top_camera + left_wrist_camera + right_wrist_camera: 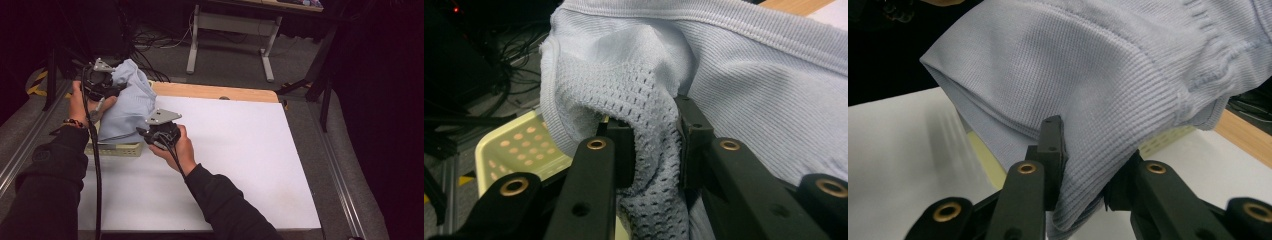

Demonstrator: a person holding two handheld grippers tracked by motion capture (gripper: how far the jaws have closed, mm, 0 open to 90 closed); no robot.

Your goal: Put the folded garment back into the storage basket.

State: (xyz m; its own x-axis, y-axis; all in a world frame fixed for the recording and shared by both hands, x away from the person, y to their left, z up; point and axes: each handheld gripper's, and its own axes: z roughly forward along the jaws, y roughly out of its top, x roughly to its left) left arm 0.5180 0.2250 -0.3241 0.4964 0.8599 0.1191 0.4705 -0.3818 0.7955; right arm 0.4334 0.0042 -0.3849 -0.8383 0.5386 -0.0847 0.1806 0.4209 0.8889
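A pale blue knitted garment point(129, 102) hangs bunched between my two grippers above a pale yellow perforated basket point(117, 148) at the table's left edge. My left gripper point(111, 90) holds the garment's far upper part; up close its jaws are shut on a thick fold of open-mesh knit point(654, 150). My right gripper point(145, 134) grips the nearer lower edge, its jaws pressed on a ribbed fold point(1088, 165) of the same garment point(1088, 70). The cloth hides most of the basket point(509, 150), and a strip of the basket point(1168, 140) peeks out under the hem.
A white sheet point(230, 150) covers the table, with a wooden edge point(215, 92) at the far side. Beyond it on the floor stand a desk frame point(265, 45) and tangled cables point(145, 40). Metal rails point(345, 185) run along both table sides.
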